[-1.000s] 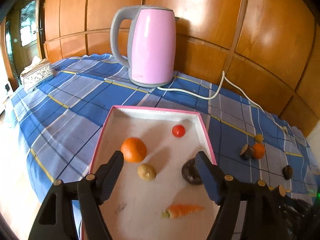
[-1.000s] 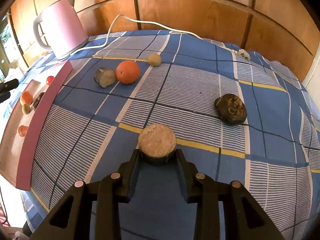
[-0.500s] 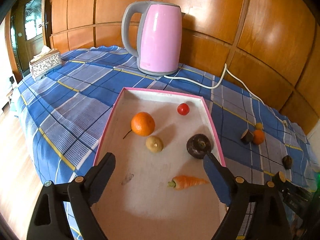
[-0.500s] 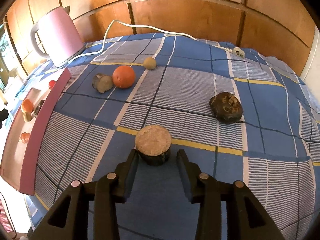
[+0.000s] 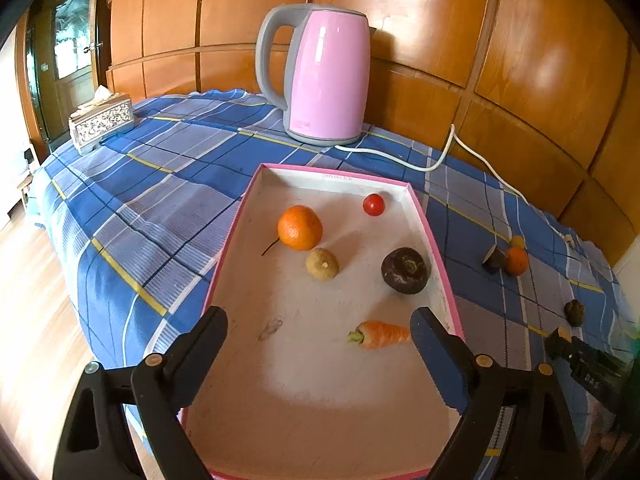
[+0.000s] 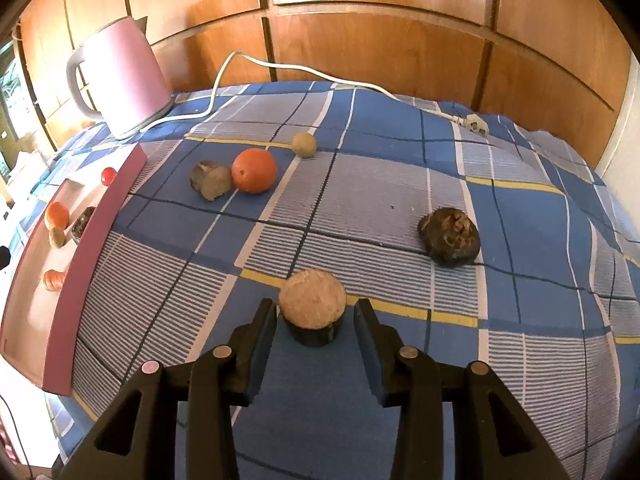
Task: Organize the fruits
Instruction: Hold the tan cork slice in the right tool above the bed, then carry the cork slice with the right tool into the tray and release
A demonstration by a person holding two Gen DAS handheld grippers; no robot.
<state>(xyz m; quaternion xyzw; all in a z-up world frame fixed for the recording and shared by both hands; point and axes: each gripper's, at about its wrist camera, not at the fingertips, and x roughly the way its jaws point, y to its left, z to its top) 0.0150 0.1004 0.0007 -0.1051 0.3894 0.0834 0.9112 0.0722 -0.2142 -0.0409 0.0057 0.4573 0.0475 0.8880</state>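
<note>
In the left wrist view a pink-rimmed white tray (image 5: pixel 436 248) holds an orange (image 5: pixel 300 227), a cherry tomato (image 5: pixel 373 204), a small tan fruit (image 5: pixel 322 264), a dark round fruit (image 5: pixel 405 270) and a carrot (image 5: pixel 380 334). My left gripper (image 5: pixel 318 314) hovers over the tray's near half, its jaws opening wide and gripping nothing. In the right wrist view my right gripper (image 6: pixel 315 304) stands open around a dark cut fruit piece with a pale top (image 6: pixel 313 308). There are small gaps between the pads and the piece, which rests on the checked cloth.
More produce lies on the cloth: an orange (image 6: pixel 254 171), a cut piece (image 6: pixel 211 180), a tan ball (image 6: pixel 304 144) and a dark lumpy fruit (image 6: pixel 450 236). A pink kettle (image 5: pixel 328 76) with a white cable (image 5: pixel 400 160) stands behind the tray. A tissue box (image 5: pixel 102 120) sits far left.
My left gripper drew back from the tray's middle and opened wider, leaving the dark round fruit lying free. My right gripper's pads came off the cut piece, which stays on the cloth.
</note>
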